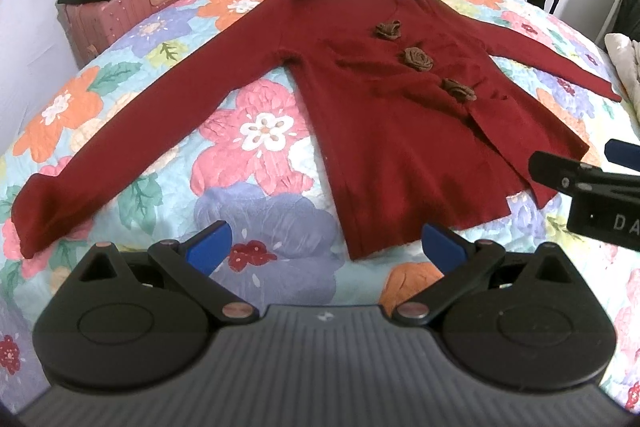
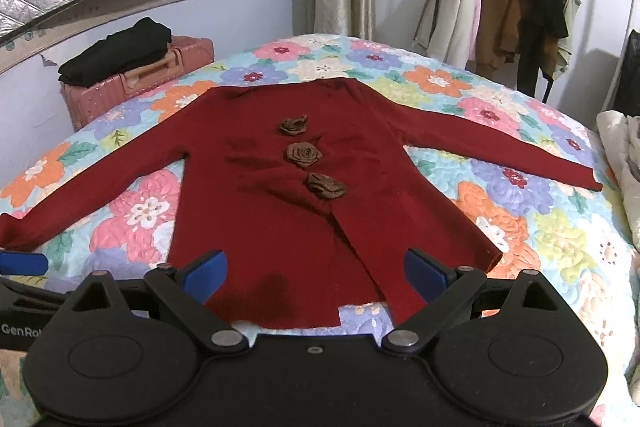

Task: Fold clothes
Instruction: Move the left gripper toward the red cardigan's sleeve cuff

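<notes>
Cardigan (image 2: 280, 195) lies spread flat on floral quilt (image 2: 520, 211).

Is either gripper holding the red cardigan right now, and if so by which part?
Nothing is held. The left gripper and the right gripper both have open, empty jaws near the hem of the red cardigan.

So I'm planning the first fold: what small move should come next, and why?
Probably bring the left gripper to the cuff of the near sleeve and close on it. The red cardigan lies flat with both sleeves spread on the floral quilt, and both grippers, including the right gripper, are open and empty.
</notes>
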Available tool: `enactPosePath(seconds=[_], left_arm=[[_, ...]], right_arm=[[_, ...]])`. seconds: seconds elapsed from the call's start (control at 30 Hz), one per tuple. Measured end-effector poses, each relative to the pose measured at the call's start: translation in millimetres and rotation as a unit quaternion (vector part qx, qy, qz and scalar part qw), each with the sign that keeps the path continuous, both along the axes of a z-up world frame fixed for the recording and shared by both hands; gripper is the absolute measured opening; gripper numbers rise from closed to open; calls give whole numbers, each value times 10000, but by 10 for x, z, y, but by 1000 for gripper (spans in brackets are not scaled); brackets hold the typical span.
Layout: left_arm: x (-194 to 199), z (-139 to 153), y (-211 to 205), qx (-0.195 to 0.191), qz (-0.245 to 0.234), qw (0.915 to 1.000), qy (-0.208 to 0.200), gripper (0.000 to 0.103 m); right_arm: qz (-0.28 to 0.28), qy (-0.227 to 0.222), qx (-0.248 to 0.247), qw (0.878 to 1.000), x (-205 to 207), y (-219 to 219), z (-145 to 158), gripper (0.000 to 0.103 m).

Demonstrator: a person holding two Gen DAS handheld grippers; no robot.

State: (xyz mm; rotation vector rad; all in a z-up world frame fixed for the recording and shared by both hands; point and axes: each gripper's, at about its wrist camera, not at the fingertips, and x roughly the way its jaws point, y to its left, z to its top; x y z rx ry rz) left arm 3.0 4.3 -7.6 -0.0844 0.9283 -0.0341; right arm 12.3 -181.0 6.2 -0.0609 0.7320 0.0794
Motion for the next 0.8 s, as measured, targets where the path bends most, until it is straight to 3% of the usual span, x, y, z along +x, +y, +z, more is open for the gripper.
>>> enactPosePath(seconds=[0.6,0.8], left_arm=[[106,-169,200,-260,98,9994,204,103],[101,-201,546,-575,487,9971,65,103]], right_arm=[[202,54,65,9998,105,96,-36,97],[512,84,744,9959,310,230,-101,98]])
